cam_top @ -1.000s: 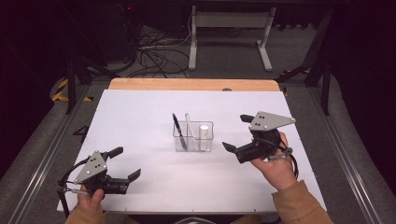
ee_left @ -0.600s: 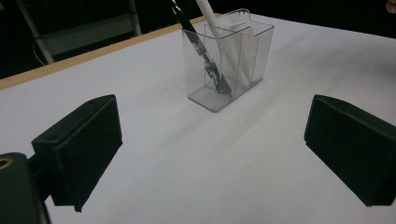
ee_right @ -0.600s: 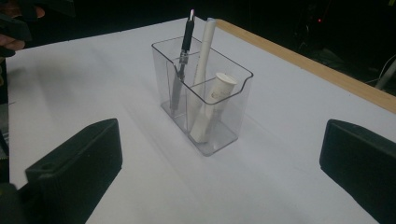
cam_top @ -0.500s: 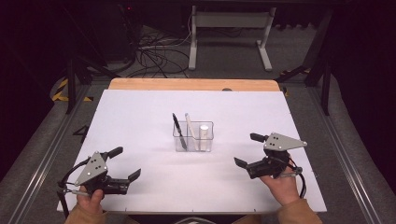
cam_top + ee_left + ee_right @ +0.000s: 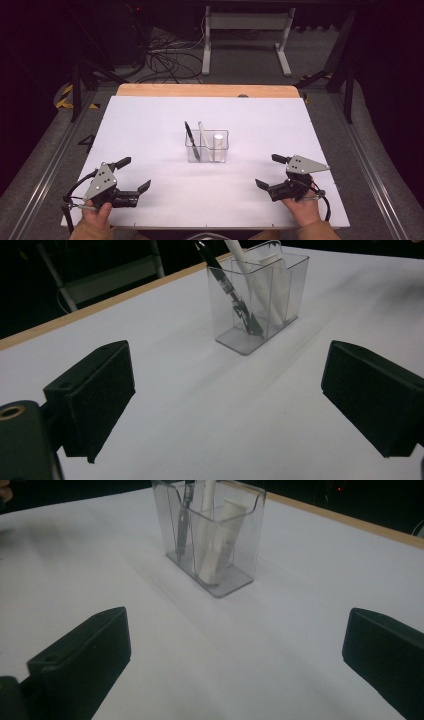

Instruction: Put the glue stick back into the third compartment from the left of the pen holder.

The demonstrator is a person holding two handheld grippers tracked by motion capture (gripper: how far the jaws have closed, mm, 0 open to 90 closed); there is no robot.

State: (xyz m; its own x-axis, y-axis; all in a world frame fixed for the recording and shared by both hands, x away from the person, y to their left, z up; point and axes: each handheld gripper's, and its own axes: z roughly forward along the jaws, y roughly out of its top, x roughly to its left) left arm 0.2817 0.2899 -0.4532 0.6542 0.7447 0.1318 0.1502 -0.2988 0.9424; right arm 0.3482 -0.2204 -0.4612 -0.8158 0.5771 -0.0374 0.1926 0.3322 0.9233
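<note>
The left gripper [image 5: 131, 176], held in a hand [image 5: 95, 214] at the near left corner of the table, rests low over the white tabletop [image 5: 150, 125] with its 2 black jaws spread wide and nothing between them. At the near right, the right gripper [image 5: 270, 172] sits in the other hand [image 5: 301, 207], its jaws likewise parted and empty, its grey 3-cornered plate [image 5: 304, 164] on top. Both tools point inward toward the middle of the table, each well apart from a clear plastic organizer [image 5: 208, 147] that stands upright there between them. The left gripper view looks across bare white surface to the organizer [image 5: 260, 295]; a black pen [image 5: 227, 285] leans in its nearer compartment, and a white pen [image 5: 250, 275] leans beside it. In the right gripper view, a white tube [image 5: 231, 525] stands in the organizer [image 5: 212, 535] next to the white pen [image 5: 206, 530], with the black pen [image 5: 185, 515] in the far compartment. A wooden strip [image 5: 207, 90] edges the table's far side.
</note>
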